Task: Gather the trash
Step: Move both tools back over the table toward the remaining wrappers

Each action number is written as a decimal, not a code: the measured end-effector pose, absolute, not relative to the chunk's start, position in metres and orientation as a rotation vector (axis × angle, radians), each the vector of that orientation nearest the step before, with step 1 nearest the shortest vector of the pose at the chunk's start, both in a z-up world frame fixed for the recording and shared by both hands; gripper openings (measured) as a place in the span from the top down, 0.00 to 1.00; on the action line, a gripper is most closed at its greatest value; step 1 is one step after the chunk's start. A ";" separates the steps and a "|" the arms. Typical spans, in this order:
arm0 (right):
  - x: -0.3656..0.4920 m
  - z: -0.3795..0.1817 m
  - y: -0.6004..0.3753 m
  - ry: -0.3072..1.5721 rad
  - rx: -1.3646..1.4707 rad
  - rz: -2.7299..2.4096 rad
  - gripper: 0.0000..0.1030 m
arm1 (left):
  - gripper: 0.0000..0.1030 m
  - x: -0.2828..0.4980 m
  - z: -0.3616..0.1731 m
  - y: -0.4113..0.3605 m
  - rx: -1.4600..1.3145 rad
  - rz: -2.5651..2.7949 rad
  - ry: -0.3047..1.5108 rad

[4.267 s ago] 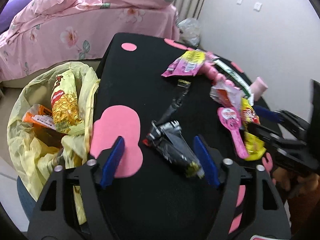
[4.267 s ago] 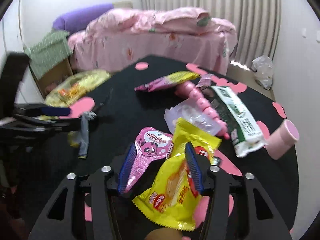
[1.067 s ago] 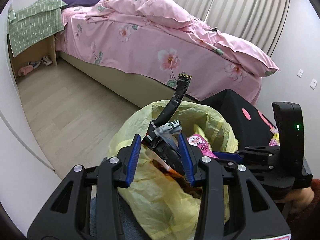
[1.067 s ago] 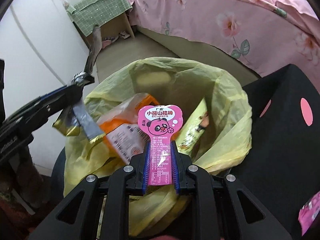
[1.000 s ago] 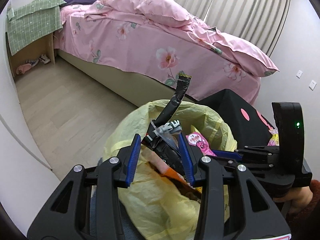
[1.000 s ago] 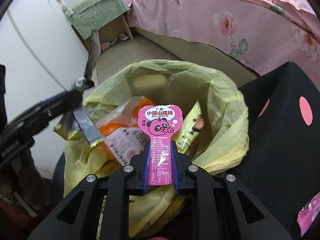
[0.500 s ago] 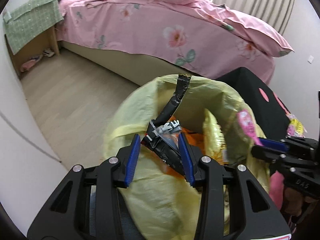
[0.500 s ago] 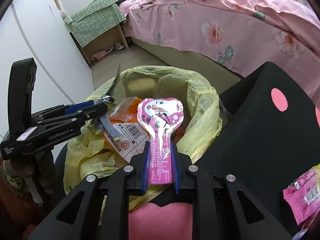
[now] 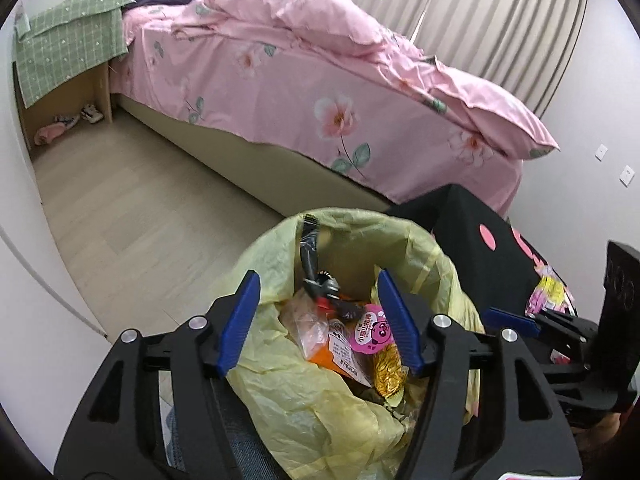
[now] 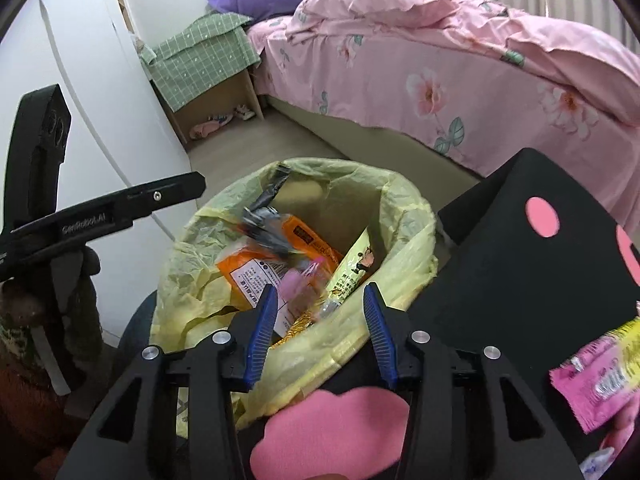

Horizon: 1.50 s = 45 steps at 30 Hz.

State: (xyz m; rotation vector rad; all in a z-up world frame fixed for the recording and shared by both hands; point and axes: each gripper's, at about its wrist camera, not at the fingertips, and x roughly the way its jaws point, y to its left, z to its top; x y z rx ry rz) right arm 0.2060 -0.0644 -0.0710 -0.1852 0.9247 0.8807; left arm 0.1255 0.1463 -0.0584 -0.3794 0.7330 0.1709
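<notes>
A bin lined with a yellow bag (image 9: 280,264) (image 10: 404,200) stands beside the black table. My left gripper (image 9: 320,320) is open and empty above it. My right gripper (image 10: 318,330) is open and empty at the bag's near rim. Inside the bag lie the black wrapper (image 9: 316,276) (image 10: 264,216), the pink bear-face wrapper (image 9: 370,330) (image 10: 298,280), an orange packet (image 10: 256,276) and a yellow snack bag (image 10: 356,268). The right gripper also shows at the right of the left wrist view (image 9: 520,320).
The black table with pink spots (image 10: 520,264) is at the right, with a pink-and-yellow wrapper (image 10: 600,376) on it. A bed with pink bedding (image 9: 320,92) is behind. A nightstand under green cloth (image 10: 208,64) and a white wall (image 10: 80,80) are at the left.
Both grippers have opened. The black wrapper has dropped from the left gripper and the pink bear-face wrapper from the right gripper into the yellow bag.
</notes>
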 end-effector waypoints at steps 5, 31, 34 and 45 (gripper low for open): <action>0.197 -0.052 -0.100 0.876 -0.144 0.843 0.59 | 0.42 0.120 -0.040 0.133 -0.351 0.165 0.699; 0.093 -0.055 -0.384 0.747 0.080 0.353 0.47 | 0.39 0.116 -0.040 -0.110 -0.045 -0.395 0.767; 0.095 -0.063 -0.391 0.760 0.113 0.353 0.47 | 0.39 0.119 -0.047 -0.119 -0.040 -0.405 0.789; 0.093 -0.093 -0.388 0.825 0.098 0.372 0.47 | 0.39 0.133 -0.061 -0.137 -0.067 -0.467 0.800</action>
